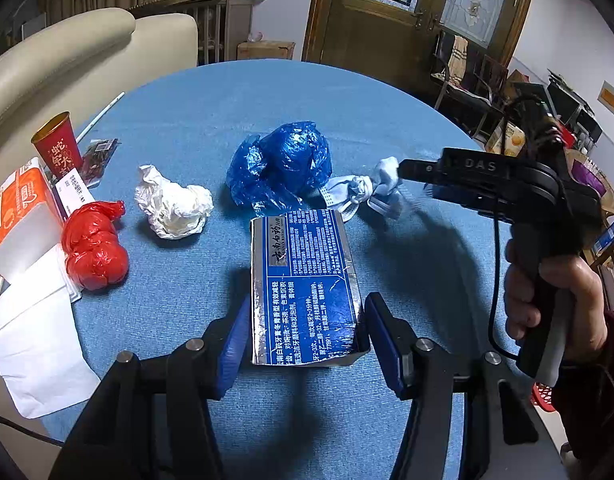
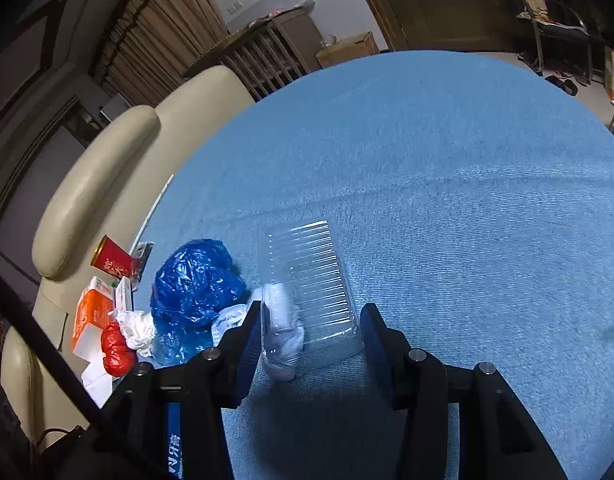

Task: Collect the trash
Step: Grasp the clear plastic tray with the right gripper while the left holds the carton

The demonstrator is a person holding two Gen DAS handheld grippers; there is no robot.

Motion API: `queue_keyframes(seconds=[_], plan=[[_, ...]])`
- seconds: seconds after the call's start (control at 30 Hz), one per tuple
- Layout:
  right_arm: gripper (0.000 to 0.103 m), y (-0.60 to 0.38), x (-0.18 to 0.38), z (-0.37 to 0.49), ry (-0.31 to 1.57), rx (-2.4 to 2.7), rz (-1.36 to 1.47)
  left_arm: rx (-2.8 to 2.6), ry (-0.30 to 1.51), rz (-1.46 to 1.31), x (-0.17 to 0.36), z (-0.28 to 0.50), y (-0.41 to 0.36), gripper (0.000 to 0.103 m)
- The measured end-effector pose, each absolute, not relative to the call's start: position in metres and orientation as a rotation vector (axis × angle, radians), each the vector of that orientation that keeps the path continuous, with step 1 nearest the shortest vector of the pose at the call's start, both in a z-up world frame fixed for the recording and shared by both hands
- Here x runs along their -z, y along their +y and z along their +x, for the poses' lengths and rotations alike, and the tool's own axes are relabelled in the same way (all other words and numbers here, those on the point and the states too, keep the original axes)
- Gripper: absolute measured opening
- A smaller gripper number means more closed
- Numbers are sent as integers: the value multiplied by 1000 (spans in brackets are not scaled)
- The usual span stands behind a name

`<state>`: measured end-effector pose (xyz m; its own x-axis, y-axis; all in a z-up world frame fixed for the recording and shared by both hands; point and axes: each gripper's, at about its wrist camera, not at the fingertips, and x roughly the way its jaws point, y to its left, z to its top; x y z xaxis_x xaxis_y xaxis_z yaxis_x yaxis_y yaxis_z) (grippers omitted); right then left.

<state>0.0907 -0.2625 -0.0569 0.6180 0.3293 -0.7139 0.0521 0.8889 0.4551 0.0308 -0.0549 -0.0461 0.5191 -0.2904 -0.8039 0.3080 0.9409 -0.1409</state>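
Observation:
My left gripper [image 1: 305, 334] is shut on a blue and silver toothpaste box [image 1: 303, 280], its pads pressing both sides. My right gripper [image 2: 311, 332] is shut on a clear ribbed plastic tray [image 2: 311, 284], held just above the table; the gripper body shows in the left wrist view [image 1: 487, 184]. A crumpled pale face mask [image 1: 363, 194] lies under the tray's left part [image 2: 281, 320]. A blue plastic bag [image 1: 285, 164] [image 2: 195, 280], a white paper wad [image 1: 173, 202] [image 2: 137, 328] and a red bag ball [image 1: 95, 250] [image 2: 117, 350] lie on the blue tablecloth [image 1: 267, 100].
At the table's left edge stand a red paper cup [image 1: 59, 146], an orange tissue pack [image 1: 19, 212] and white napkins [image 1: 35, 344]. A cream sofa [image 1: 67, 60] is behind the table on the left. A red basket [image 1: 543, 396] sits low on the right.

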Motion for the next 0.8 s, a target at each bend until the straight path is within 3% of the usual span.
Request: queue_keyframes(seconds=[0.33, 0.8], plan=[[51, -263, 24, 49, 794, -129, 347, 377, 937, 4, 36, 23, -53, 59], [51, -265, 10, -28, 789, -160, 366, 378, 867, 54, 14, -10, -60, 59]])
